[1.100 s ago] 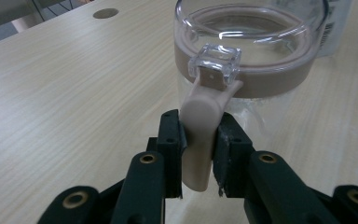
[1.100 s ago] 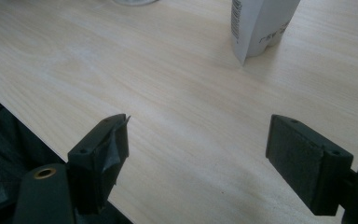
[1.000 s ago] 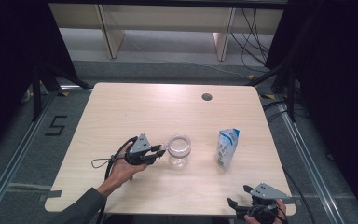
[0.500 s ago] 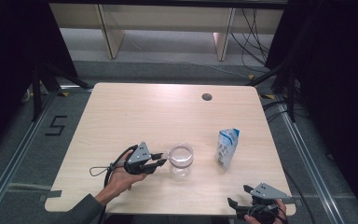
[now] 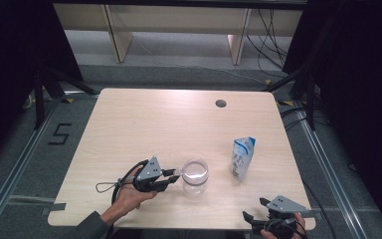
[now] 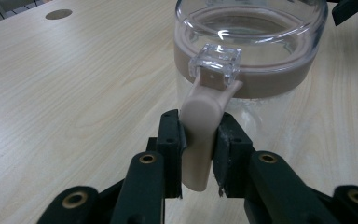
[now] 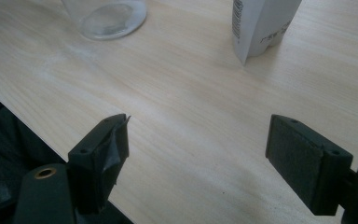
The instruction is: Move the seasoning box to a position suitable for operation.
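Sliding toward the table's near edge since a second ago, the left gripper point(image 5: 171, 177) brings the jar point(image 5: 195, 175) along with it, while the right gripper point(image 5: 258, 222) stays parked at the near right corner. Left fingers point(image 6: 170, 140) are clamped on the jar's beige latch point(image 6: 200, 126), the clear jar standing upright just beyond the fingertips. Right fingers point(image 7: 100, 149) stand wide apart over bare table point(image 7: 191, 107), the carton point(image 7: 261, 23) well ahead of them.

Wooden table point(image 5: 144, 124): jar point(image 5: 195, 178), carton point(image 5: 241, 159).
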`<state>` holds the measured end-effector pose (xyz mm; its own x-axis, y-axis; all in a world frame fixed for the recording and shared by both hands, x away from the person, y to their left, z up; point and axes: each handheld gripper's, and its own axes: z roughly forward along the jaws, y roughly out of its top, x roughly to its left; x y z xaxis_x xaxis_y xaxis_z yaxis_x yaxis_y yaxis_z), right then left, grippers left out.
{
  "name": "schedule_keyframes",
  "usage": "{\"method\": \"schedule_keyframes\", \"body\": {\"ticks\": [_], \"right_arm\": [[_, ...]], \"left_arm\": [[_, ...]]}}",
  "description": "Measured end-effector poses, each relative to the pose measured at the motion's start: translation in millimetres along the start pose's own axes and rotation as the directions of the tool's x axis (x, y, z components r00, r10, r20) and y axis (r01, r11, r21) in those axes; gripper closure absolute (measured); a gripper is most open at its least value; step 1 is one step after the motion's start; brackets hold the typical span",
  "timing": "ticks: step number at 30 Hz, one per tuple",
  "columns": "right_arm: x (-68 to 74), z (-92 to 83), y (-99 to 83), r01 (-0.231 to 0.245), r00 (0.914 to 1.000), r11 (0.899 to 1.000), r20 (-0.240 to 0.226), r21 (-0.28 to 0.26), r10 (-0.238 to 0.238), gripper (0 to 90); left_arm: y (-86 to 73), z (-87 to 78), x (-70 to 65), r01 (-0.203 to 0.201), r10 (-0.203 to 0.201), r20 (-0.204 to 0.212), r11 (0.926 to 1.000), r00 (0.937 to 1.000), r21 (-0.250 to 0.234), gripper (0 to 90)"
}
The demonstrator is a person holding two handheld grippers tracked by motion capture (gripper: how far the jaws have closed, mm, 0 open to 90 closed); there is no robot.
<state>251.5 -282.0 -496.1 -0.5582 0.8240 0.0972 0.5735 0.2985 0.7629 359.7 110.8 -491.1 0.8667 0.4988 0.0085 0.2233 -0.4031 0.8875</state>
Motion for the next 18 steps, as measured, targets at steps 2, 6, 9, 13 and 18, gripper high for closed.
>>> {"method": "schedule_keyframes", "body": {"ticks": [2, 6, 9, 13, 18], "right_arm": [[-2.2, 0.1, 0.4, 0.021, 0.9998, 1.000, 0.003, -0.010, -0.021, 22.2], [-0.1, 0.0, -0.1, 0.001, 1.0000, 1.000, 0.003, 0.001, -0.001, 22.2], [-0.3, -0.2, 0.4, 0.000, 1.0000, 1.000, 0.005, -0.004, 0.000, 22.2], [-2.0, 0.5, -0.1, 0.026, 0.9996, 1.000, 0.004, -0.007, -0.026, 22.2], [-2.3, 0.5, 0.0, 0.022, 0.9998, 1.000, 0.003, -0.006, -0.022, 22.1]], "left_arm": [[-0.2, 0.0, -0.9, -0.005, 0.005, 0.000, 1.0000, 1.0000, -0.004, 73.9], [-0.1, 0.0, -3.4, -0.010, 0.010, 0.003, 1.0000, 1.0000, -0.002, 73.8], [0.3, 0.9, -5.5, -0.004, 0.005, 0.007, 1.0000, 1.0000, -0.005, 73.8], [0.3, 1.9, -5.7, 0.009, -0.009, 0.017, 0.9999, 0.9998, -0.007, 73.7], [-0.2, 1.3, -4.7, 0.032, -0.032, 0.027, 0.9995, 0.9991, 0.003, 71.2]]}}
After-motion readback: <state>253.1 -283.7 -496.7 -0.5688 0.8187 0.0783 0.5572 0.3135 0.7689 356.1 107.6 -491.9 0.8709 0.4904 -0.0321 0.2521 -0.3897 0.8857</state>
